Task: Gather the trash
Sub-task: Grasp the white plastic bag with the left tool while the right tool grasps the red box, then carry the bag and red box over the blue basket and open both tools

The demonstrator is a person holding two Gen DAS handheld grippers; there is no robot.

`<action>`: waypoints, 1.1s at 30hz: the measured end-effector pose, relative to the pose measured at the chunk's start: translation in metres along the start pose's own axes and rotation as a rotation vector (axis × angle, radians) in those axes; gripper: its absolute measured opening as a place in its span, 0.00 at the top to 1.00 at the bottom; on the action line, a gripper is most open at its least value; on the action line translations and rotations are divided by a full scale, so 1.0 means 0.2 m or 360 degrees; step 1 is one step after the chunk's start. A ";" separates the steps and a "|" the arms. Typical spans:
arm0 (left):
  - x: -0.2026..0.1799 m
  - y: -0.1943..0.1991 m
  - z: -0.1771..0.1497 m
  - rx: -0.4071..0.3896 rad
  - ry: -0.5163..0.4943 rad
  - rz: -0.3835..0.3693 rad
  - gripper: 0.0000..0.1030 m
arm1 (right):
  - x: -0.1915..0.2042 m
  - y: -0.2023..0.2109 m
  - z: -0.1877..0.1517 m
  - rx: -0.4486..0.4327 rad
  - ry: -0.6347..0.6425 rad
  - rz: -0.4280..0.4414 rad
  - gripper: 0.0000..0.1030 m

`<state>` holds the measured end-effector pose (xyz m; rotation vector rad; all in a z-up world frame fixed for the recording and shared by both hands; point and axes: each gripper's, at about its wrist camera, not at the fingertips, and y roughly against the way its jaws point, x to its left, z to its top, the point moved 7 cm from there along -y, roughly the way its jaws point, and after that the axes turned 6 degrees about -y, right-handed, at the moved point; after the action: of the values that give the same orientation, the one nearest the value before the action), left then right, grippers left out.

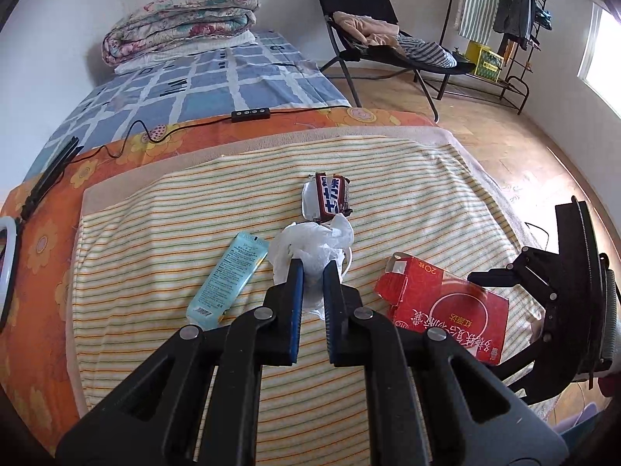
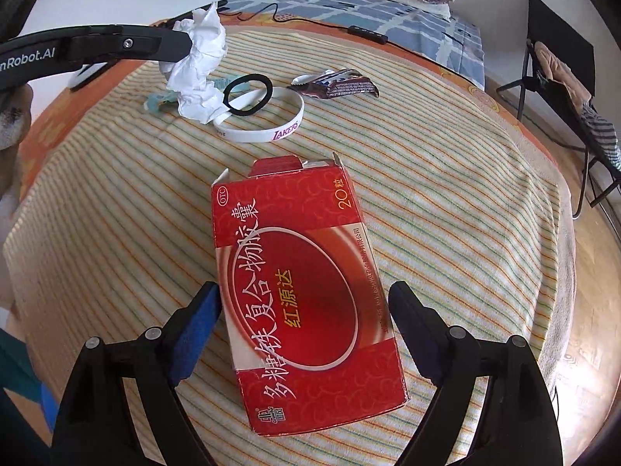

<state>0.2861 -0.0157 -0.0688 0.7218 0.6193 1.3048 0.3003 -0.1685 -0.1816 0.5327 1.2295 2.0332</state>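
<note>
Tissue point(image 1: 310, 248) sits clamped in my left gripper point(image 1: 312, 272); my right gripper point(image 2: 302, 310) gapes around the red box point(image 2: 306, 291), lower centre.

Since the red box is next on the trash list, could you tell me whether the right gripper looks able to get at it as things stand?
Probably yes. The right gripper is open, its fingers either side of the red box, which lies flat on the striped cloth with nothing on top. The left gripper, shut on the crumpled tissue, is clear.

On the striped towel point(image 2: 446, 163): one crumpled tissue point(image 2: 200, 73), one red medicine box point(image 2: 306, 291), one candy wrapper point(image 2: 341, 84), one blue tube point(image 1: 229, 279), one white wristband point(image 2: 271, 132), one black hair tie point(image 2: 248, 95).
</note>
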 end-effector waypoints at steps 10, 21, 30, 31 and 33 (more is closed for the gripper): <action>-0.02 0.18 -0.17 0.0004 -0.0025 0.0019 0.92 | 0.10 0.12 -0.12 -0.0033 -0.0036 -0.0019 0.19; -0.06 0.40 -0.37 0.0026 -0.0034 0.0023 0.92 | 0.18 0.29 -0.21 -0.0083 -0.0065 0.0000 0.20; -0.12 0.63 -0.55 0.0009 -0.0045 0.0029 0.92 | 0.29 0.53 -0.33 -0.0160 -0.0085 0.0045 0.20; -0.13 0.66 -0.57 0.0006 -0.0048 0.0033 0.92 | 0.31 0.55 -0.34 -0.0168 -0.0085 0.0057 0.20; -0.16 0.71 -0.61 -0.0003 -0.0052 0.0028 0.92 | 0.35 0.61 -0.38 -0.0183 -0.0085 0.0075 0.20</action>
<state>0.0979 -0.0156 -0.0372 0.7467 0.5866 1.3073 0.1611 -0.2015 -0.1099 0.5616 1.0708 2.1009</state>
